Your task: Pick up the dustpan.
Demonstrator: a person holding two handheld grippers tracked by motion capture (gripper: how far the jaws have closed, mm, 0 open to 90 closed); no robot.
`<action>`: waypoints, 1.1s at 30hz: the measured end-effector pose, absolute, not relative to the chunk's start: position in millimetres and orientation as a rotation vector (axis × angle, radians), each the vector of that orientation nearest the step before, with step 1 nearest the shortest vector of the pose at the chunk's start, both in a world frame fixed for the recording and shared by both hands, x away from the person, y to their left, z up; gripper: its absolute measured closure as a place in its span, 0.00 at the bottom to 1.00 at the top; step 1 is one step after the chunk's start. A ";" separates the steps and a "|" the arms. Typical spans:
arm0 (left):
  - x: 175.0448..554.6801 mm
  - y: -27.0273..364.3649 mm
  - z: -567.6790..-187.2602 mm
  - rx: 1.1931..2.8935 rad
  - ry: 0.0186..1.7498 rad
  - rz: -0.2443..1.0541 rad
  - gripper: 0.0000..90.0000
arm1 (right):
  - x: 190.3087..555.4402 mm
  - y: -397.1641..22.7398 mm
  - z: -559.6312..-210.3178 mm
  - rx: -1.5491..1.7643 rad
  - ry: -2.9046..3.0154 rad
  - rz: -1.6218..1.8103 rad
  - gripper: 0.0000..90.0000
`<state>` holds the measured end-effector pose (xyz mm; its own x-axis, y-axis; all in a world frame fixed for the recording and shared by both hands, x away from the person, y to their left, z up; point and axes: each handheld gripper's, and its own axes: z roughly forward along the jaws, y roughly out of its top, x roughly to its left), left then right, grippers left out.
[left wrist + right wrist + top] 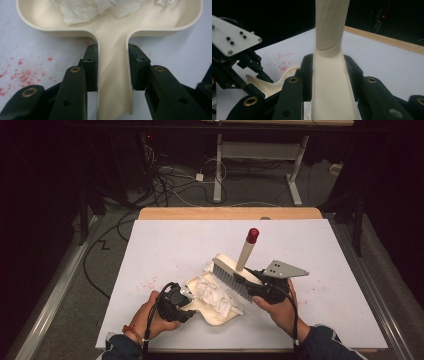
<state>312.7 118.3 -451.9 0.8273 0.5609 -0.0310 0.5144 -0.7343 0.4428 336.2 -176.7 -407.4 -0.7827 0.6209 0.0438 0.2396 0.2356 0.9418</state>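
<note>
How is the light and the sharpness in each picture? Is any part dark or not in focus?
High view: white table brightly lit, room behind very dark. Left gripper view: dustpan sharp, nearest black fingers soft. Right gripper view: brush handle close and slightly blurred, background black.

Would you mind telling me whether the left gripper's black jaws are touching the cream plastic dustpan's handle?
Touching. In the left gripper view, the left gripper has both jaw pads pressed flat against the sides of the cream plastic dustpan's handle, with no gap showing.
</note>
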 end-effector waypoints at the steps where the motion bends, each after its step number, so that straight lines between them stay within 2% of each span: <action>1: 312.5 119.3 -452.4 2.562 0.809 0.144 0.69 | 339.2 -179.4 -406.0 0.798 2.168 1.562 0.76; 8: 312.2 125.9 -456.2 2.560 0.847 0.129 0.69 | 374.0 -184.9 -407.4 0.770 2.150 1.467 0.76; 19: 317.1 135.3 -461.7 2.546 0.893 0.125 0.69 | 432.2 -144.7 -444.1 0.670 2.258 1.292 0.76; 24: 317.7 137.0 -461.1 2.538 0.897 0.136 0.69 | 426.3 -134.4 -444.8 0.575 2.346 1.338 0.76; 33: 318.9 132.1 -458.5 2.549 0.892 0.151 0.69 | 387.8 -123.6 -444.1 0.440 2.425 1.415 0.76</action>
<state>318.9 132.1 -458.5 0.7868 0.6159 -0.0390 0.5687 -0.6990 0.4336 387.8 -123.6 -444.1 -0.9085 0.4052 -0.1017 0.1110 0.4686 0.8764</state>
